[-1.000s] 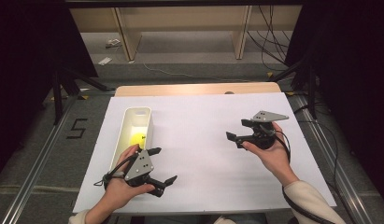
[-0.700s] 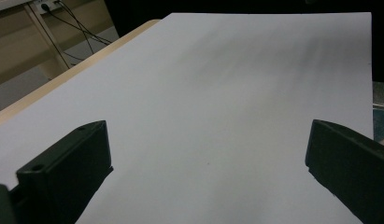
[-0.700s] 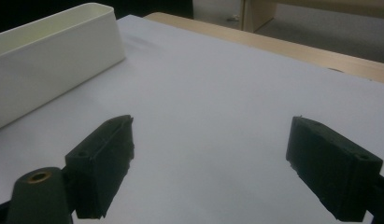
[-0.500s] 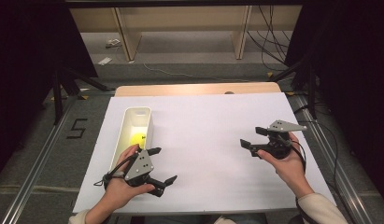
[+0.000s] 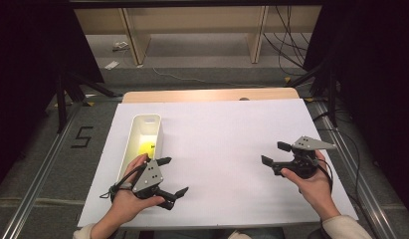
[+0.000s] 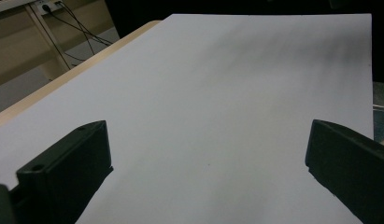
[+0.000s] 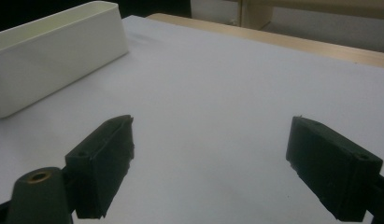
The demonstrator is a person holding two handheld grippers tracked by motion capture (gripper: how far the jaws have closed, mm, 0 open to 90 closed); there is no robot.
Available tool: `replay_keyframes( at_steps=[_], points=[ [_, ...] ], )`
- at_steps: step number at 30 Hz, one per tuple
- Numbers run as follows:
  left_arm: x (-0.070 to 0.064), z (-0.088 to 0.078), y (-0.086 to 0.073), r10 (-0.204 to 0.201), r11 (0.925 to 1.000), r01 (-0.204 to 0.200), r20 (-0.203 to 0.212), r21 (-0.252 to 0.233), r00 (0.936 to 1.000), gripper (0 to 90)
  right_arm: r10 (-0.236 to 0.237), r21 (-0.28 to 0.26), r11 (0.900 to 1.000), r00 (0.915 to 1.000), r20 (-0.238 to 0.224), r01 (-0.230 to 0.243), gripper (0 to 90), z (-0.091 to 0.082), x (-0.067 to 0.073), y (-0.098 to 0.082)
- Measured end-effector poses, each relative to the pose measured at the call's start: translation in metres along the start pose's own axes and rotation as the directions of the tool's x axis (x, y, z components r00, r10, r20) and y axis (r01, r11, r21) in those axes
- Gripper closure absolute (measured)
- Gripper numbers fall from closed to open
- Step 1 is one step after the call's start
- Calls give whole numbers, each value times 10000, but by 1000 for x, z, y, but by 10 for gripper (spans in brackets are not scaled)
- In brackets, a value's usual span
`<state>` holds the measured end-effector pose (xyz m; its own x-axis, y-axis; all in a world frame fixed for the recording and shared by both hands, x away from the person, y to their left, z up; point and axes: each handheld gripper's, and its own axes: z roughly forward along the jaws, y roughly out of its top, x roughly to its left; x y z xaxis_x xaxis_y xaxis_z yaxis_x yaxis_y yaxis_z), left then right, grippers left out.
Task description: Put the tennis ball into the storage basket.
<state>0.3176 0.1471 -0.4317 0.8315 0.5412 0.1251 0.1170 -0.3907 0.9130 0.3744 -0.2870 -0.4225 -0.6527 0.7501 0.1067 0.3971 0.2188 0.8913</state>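
Both my grippers, left and right, gaped wide, empty. White bin just beside left gripper looked light, rigid, slick; I'd pinch its thin rim.

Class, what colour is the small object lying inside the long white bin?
Yellow; the small object in the long white plastic bin shows best in the high view.

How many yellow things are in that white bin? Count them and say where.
1. A single yellow thing lies on the floor of the white bin, about midway along it. The bin's walls could hide more.
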Motion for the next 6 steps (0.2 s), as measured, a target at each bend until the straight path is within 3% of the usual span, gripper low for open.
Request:
replay_keyframes(
  at_steps=[6],
  points=[
    [0, 0, 0, -19, 10000, 19, -14, 11, 10000, 2, 37, -145, 9999, 10000, -90, -38, 157, -1, -1, 0]
  ],
)
